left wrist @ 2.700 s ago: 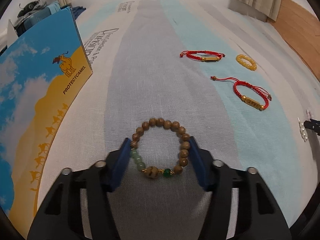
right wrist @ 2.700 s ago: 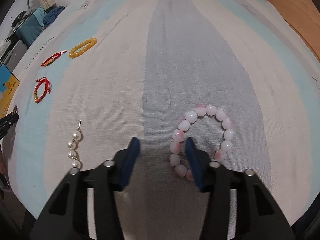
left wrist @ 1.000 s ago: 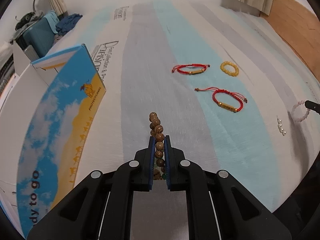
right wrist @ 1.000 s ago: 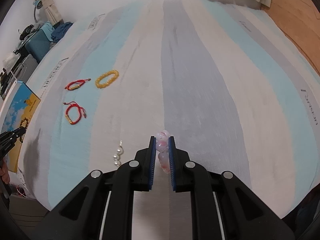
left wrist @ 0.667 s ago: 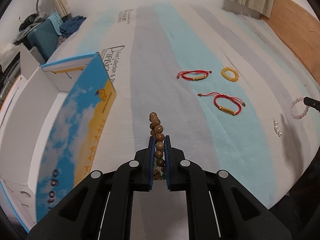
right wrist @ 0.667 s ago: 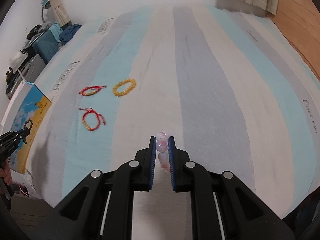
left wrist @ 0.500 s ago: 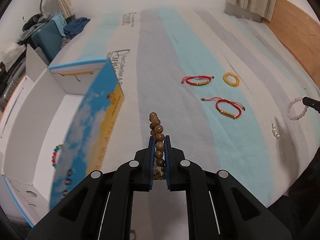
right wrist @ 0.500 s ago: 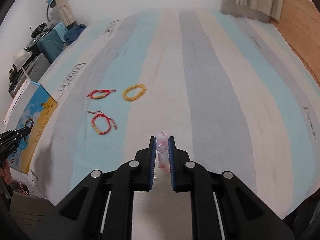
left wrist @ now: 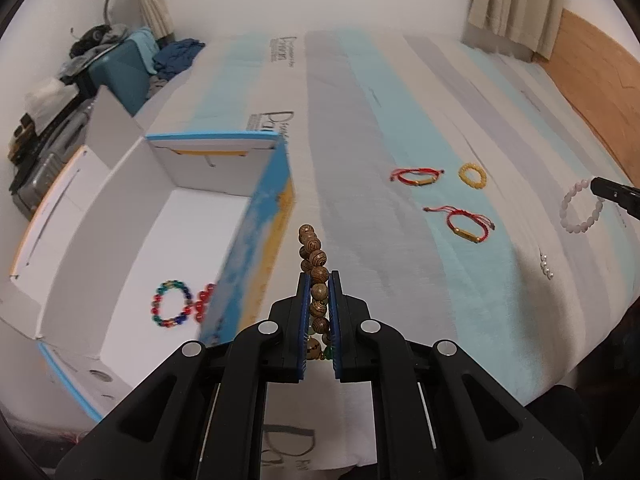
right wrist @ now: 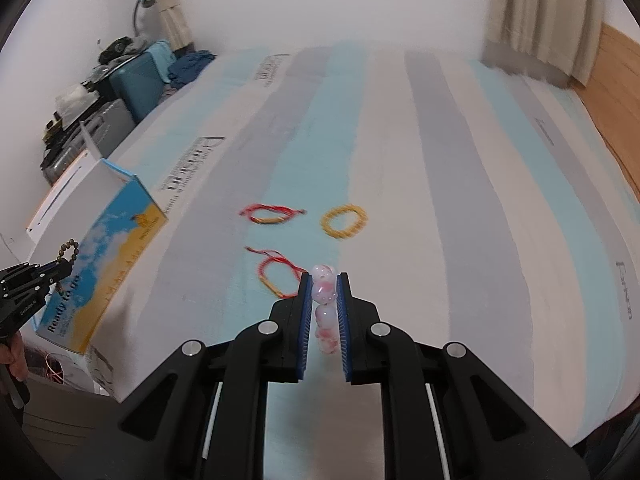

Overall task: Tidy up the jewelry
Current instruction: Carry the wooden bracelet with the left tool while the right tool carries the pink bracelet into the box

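My left gripper (left wrist: 319,280) is shut on a brown wooden bead bracelet (left wrist: 313,264) and holds it in the air beside the right wall of an open white box (left wrist: 132,236) with blue and yellow sides. A multicoloured bead bracelet (left wrist: 171,304) and a red one (left wrist: 203,300) lie inside the box. My right gripper (right wrist: 324,280) is shut on a pink and white bead bracelet (right wrist: 324,298), lifted above the striped bedsheet (right wrist: 460,184). On the sheet lie two red cord bracelets (left wrist: 416,176) (left wrist: 466,226), a yellow bead bracelet (left wrist: 472,175) and a pearl piece (left wrist: 545,269).
The box (right wrist: 96,240) stands at the bed's left edge. A blue suitcase (left wrist: 120,68) with clothes and clutter sits beyond it by the wall. A wooden headboard (left wrist: 600,92) runs along the right. Curtains (left wrist: 516,8) hang at the back.
Both grippers closed on their bracelets and lifted them off the sheet. The left one has moved left toward the box, whose inside is now in view. The right one has moved left too.
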